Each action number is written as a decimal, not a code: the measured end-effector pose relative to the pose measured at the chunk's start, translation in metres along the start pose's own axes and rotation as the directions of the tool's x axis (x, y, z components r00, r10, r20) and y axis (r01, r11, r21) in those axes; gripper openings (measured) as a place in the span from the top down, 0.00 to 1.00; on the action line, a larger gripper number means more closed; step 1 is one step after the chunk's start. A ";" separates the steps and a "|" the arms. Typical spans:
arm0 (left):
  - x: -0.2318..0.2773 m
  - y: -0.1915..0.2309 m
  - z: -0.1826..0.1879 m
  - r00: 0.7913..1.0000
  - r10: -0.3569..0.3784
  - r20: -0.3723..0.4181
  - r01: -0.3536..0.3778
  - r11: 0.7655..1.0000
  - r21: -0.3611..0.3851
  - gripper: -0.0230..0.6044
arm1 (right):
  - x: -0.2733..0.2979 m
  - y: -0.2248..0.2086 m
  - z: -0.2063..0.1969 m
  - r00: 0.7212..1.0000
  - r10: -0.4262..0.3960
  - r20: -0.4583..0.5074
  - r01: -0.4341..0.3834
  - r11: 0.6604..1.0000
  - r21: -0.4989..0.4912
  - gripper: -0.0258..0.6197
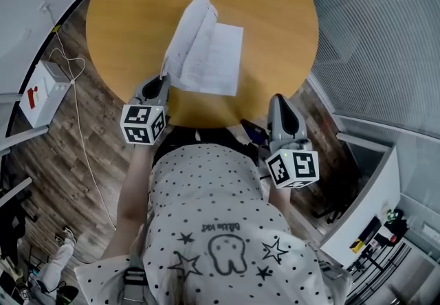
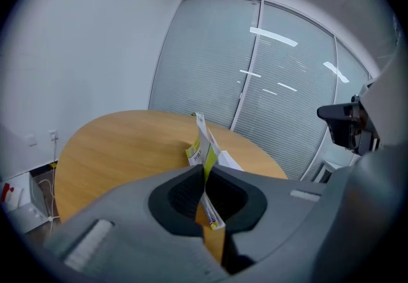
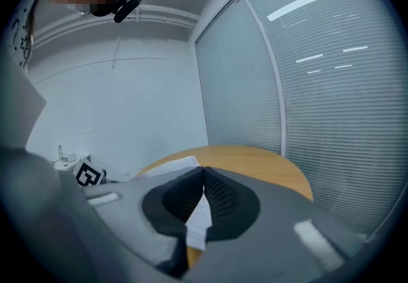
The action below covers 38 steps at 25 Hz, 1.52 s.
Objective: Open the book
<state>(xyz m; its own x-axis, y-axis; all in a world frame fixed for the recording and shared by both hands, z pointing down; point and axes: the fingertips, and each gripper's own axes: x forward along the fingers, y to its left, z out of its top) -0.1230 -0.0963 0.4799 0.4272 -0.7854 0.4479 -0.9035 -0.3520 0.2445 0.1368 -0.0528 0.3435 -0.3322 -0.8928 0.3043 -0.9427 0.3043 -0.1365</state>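
Observation:
The book (image 1: 218, 62) lies open on the round wooden table (image 1: 275, 8), its right page flat. Its cover and several pages (image 1: 187, 36) stand lifted at the left. My left gripper (image 1: 163, 78) is shut on the near corner of that lifted part. In the left gripper view the yellow-green edged cover (image 2: 203, 141) runs straight between the pinched jaws of the left gripper (image 2: 205, 170). My right gripper (image 1: 276, 99) hovers at the table's near edge, right of the book, shut on nothing. In the right gripper view the closed right gripper (image 3: 203, 170) points toward the white page (image 3: 172, 166).
A white box (image 1: 41, 91) and a loose cable (image 1: 79, 132) lie on the wood floor at the left. Glass walls with blinds (image 1: 385, 36) curve round the right. A white cabinet (image 1: 371, 207) stands at lower right. The person's dotted shirt (image 1: 220, 228) fills the bottom.

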 end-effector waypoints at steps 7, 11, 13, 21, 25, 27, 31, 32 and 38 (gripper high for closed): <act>-0.008 0.024 -0.010 0.997 0.083 0.002 -0.083 0.996 -0.044 0.93 | 0.005 0.021 -0.004 1.000 0.002 -0.007 -0.002 1.000 -0.002 0.95; -0.007 0.026 -0.017 0.994 0.113 -0.015 -0.113 0.991 -0.066 0.93 | 0.002 0.017 -0.003 1.000 -0.006 -0.015 0.006 1.000 0.004 0.95; -0.006 0.027 -0.019 0.992 0.125 -0.026 -0.127 0.989 -0.077 0.93 | 0.000 0.012 -0.003 1.000 -0.013 -0.021 0.013 1.000 0.003 0.95; -0.005 0.030 -0.031 0.981 0.180 -0.074 -0.188 0.974 -0.129 0.93 | -0.003 0.003 0.005 0.999 -0.017 -0.040 0.016 1.000 -0.003 0.95; -0.005 0.062 -0.051 0.975 0.200 -0.099 -0.214 0.965 -0.150 0.93 | 0.015 0.026 -0.005 0.998 -0.011 -0.054 0.010 1.000 -0.013 0.95; -0.001 0.065 -0.060 0.971 0.208 -0.118 -0.225 0.963 -0.148 0.93 | 0.020 0.025 -0.006 0.998 -0.006 -0.061 0.005 1.000 -0.016 0.95; 0.004 0.071 -0.074 0.962 0.220 -0.163 -0.244 0.959 -0.143 0.92 | 0.028 0.027 -0.006 0.998 0.004 -0.070 -0.006 1.000 -0.018 0.95; 0.004 0.075 -0.078 0.959 0.223 -0.176 -0.249 0.958 -0.144 0.92 | 0.030 0.031 -0.006 0.997 0.007 -0.071 -0.008 1.000 -0.020 0.95; 0.013 0.086 -0.097 0.938 0.232 -0.257 -0.271 0.953 -0.131 0.92 | 0.038 0.042 -0.004 0.998 0.025 -0.066 -0.027 0.999 -0.024 0.95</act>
<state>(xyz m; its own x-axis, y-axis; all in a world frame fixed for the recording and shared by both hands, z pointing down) -0.1917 -0.0872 0.5902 0.2004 -0.6874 0.6981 -0.9729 -0.0556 0.2245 0.0844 -0.0728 0.3531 -0.3569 -0.8610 0.3624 -0.9340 0.3358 -0.1220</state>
